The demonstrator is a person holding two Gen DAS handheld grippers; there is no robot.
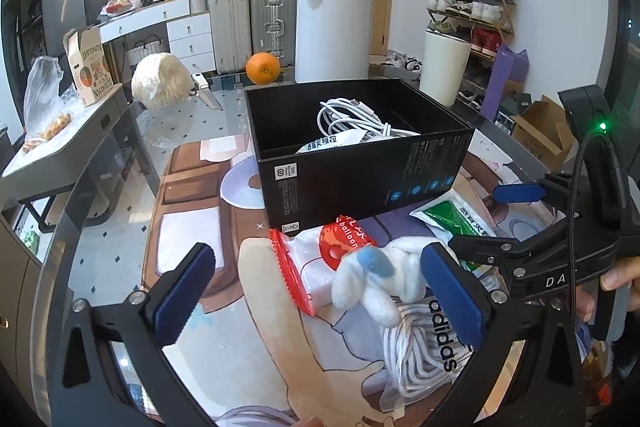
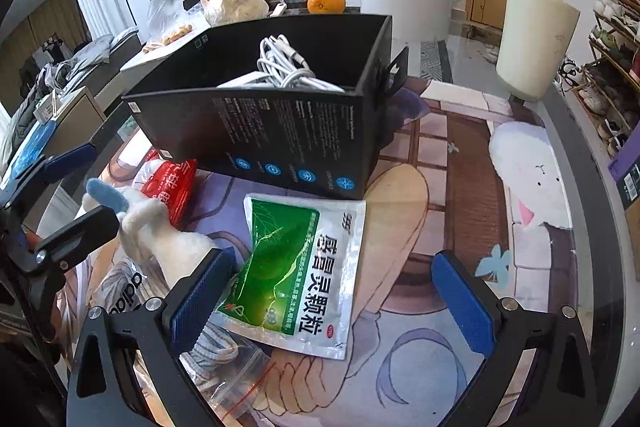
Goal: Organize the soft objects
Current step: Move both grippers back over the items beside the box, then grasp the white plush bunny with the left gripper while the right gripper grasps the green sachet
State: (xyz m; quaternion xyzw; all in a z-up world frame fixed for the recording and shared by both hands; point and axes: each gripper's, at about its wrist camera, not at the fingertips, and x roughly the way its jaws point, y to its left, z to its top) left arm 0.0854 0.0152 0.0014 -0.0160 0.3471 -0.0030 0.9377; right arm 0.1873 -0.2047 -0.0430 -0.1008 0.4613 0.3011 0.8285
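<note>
White plush toy (image 1: 380, 275) with blue ear: lies on its side on table, on top of bag of socks (image 1: 428, 351). Bag of socks: clear bag, "adidas" on it, flat on table. Red balloon pack (image 1: 340, 239): flat, just behind toy, touching black box (image 1: 360, 163). Green and silver packet (image 2: 296, 267): flat on table, in front of box. Black box: open top, upright. White cable (image 1: 352, 119) coiled inside, beside another packet (image 1: 332, 145).
</note>
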